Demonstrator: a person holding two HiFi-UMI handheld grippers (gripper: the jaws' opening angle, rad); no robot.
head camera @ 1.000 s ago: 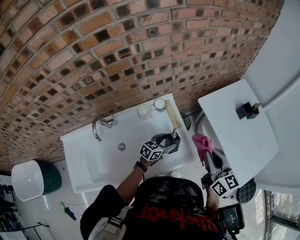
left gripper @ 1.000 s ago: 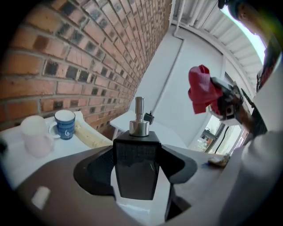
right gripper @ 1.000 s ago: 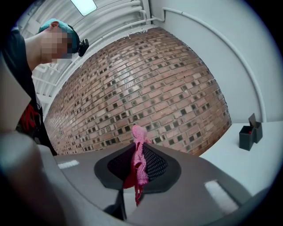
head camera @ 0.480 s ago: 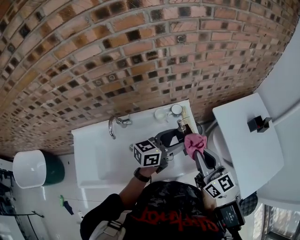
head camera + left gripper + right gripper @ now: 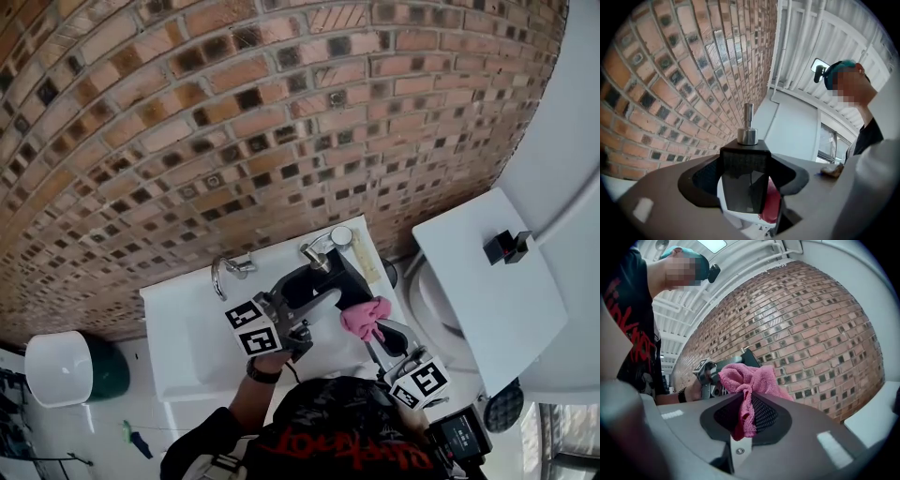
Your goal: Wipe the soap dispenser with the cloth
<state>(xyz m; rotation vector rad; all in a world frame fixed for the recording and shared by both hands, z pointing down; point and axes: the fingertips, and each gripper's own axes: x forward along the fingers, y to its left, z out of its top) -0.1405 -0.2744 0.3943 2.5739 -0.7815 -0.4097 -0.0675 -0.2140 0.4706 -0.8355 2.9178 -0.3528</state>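
Observation:
The soap dispenser (image 5: 335,270) is a black square bottle with a silver pump (image 5: 315,251). My left gripper (image 5: 319,283) is shut on its body and holds it in the air above the sink. In the left gripper view the dispenser (image 5: 744,164) stands upright between the jaws, pump (image 5: 748,129) up. My right gripper (image 5: 377,330) is shut on a pink cloth (image 5: 364,317), which bunches out past its tips just right of and below the dispenser. In the right gripper view the cloth (image 5: 751,379) hangs from the jaws with the dispenser (image 5: 749,357) close behind it.
A white sink (image 5: 187,337) with a chrome faucet (image 5: 225,272) lies below. A round white item (image 5: 342,236) and a beige object (image 5: 367,267) sit at its back right corner. A white ledge (image 5: 487,291) with a small black thing (image 5: 506,246) is at right; brick wall behind.
The left gripper has raised the dispenser from the sink's right edge up into the air. The right gripper has carried the cloth leftwards, close to the dispenser.

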